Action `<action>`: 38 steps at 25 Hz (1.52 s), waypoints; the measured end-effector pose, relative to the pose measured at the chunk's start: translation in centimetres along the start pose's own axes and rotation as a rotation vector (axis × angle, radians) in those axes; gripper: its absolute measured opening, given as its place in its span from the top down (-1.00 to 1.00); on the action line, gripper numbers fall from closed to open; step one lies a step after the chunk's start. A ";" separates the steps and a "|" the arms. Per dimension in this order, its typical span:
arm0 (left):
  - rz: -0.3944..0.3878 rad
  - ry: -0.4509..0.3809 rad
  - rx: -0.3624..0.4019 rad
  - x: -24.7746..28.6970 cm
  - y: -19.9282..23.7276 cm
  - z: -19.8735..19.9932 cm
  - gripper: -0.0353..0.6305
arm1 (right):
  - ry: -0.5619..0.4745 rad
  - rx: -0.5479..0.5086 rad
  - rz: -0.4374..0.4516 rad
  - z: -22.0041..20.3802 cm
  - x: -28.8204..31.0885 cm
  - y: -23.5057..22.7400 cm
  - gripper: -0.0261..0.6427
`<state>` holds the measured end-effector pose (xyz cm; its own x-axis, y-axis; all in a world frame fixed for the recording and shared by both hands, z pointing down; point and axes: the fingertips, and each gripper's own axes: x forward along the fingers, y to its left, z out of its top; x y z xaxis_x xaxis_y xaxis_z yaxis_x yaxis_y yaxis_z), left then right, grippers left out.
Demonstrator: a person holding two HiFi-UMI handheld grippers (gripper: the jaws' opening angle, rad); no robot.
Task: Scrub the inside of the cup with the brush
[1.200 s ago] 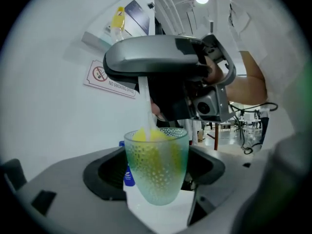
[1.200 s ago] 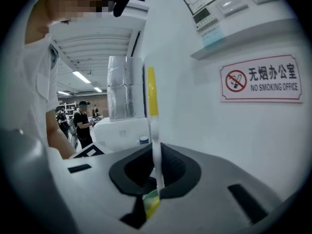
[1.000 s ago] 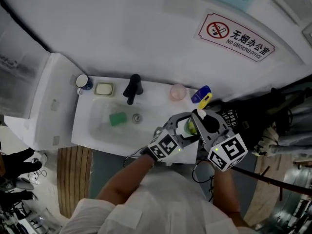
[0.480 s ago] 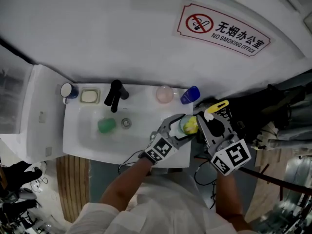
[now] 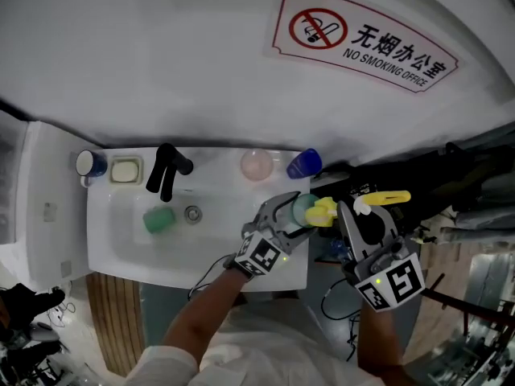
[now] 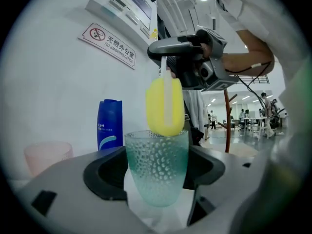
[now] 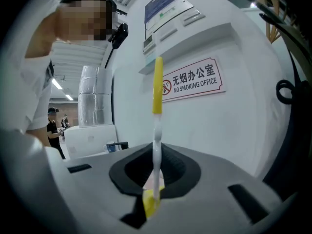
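A teal dimpled cup (image 6: 157,167) stands upright between the pads of my left gripper (image 6: 156,179), which is shut on it. In the head view the cup (image 5: 304,207) and left gripper (image 5: 294,211) hang over the right end of the washbasin counter. The brush has a yellow sponge head (image 6: 165,106) on a white and yellow handle (image 7: 156,126). The sponge's lower end sits at the cup's rim. My right gripper (image 7: 155,179) is shut on the handle. It stands to the right of the cup (image 5: 360,213), and the handle's yellow end (image 5: 388,197) points right.
The white washbasin (image 5: 121,240) has a black tap (image 5: 165,167) and a green cup (image 5: 158,218) lying in the bowl. Along the back stand a blue mug (image 5: 90,163), a soap dish (image 5: 126,170), a pink cup (image 5: 256,164) and a blue bottle (image 5: 304,163). Cables hang at the right.
The right gripper swung to the right, tipping the handle's end away from the blue bottle. The sponge head has come up to the cup's rim. The cup sank a little.
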<state>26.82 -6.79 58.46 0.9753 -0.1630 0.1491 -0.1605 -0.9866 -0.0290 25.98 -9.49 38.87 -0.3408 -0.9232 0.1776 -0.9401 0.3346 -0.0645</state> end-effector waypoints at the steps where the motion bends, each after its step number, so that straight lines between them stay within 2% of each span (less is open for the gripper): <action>1: 0.001 -0.007 -0.004 0.2 0.0 -0.2 -0.15 | -0.007 -0.002 -0.005 0.1 -0.1 -0.2 0.87; 6: 0.002 -0.033 -0.017 0.7 0.0 -1.0 -0.15 | -0.030 -0.003 -0.020 0.0 -0.1 -0.8 0.87; 12: -0.034 -0.019 0.006 1.1 -0.9 -2.7 -0.15 | -0.053 0.013 -0.027 -0.6 0.1 -1.2 0.87; 19: -0.059 0.010 -0.005 0.7 -1.4 -3.6 -0.17 | -0.077 0.026 -0.032 -0.2 -0.3 -1.4 0.87; 32: -0.077 0.027 0.035 -1.0 -1.0 -1.5 -0.21 | -0.113 0.023 -0.032 1.8 -0.4 -0.5 0.88; 38: -0.085 0.051 0.019 -4.0 -0.9 -0.5 -0.21 | -0.147 0.034 -0.038 3.3 -0.7 0.3 0.88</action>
<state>22.98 -5.24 58.43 0.9763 -0.0790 0.2016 -0.0739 -0.9967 -0.0329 25.93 -9.39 35.47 -0.2989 -0.9536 0.0354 -0.9510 0.2946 -0.0942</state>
